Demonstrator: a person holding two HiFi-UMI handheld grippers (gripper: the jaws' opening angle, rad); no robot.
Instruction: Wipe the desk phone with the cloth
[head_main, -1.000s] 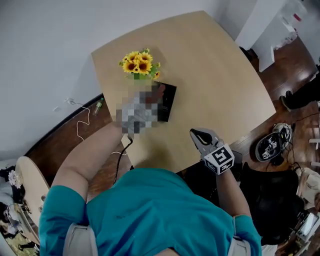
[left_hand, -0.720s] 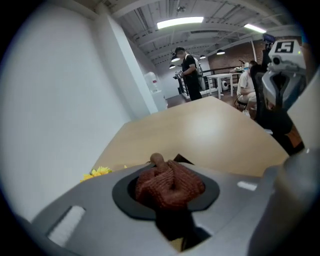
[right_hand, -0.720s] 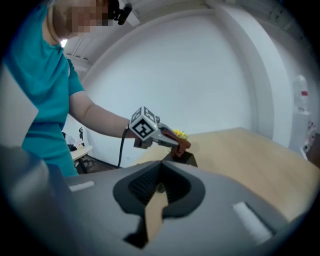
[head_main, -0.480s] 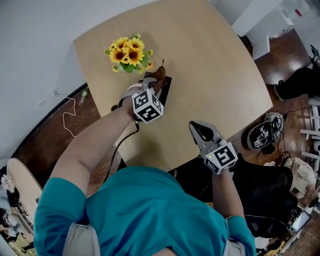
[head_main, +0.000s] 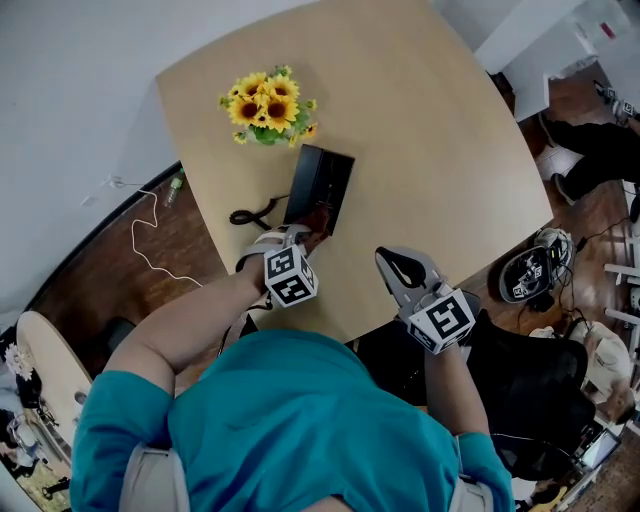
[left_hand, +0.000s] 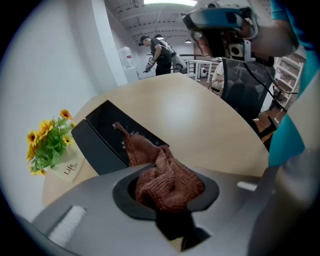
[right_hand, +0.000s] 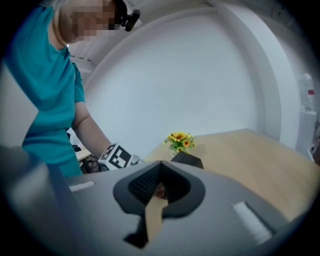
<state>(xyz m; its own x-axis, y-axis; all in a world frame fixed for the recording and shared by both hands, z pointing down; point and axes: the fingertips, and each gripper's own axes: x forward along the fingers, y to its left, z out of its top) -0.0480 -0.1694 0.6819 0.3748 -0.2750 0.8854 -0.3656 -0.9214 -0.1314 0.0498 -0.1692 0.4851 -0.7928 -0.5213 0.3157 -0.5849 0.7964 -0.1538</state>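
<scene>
A crumpled brown knitted cloth (left_hand: 165, 182) is clamped in the left gripper (head_main: 305, 236) at the near end of the flat black desk phone (head_main: 320, 183) on the wooden table (head_main: 430, 150), while the right gripper (head_main: 393, 262) is closed on nothing

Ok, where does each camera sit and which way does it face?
Head view: on the person's head, facing down at the table; teal shirt, forearms, left claw and right claw show.
Left gripper view: on the left claw, facing along its jaws, shut on the brown cloth, toward the desk phone; teal sleeve at right.
Right gripper view: on the right claw, facing across the table toward the white wall; teal shirt and left forearm show.
All three share the sunflowers and desk phone.
</scene>
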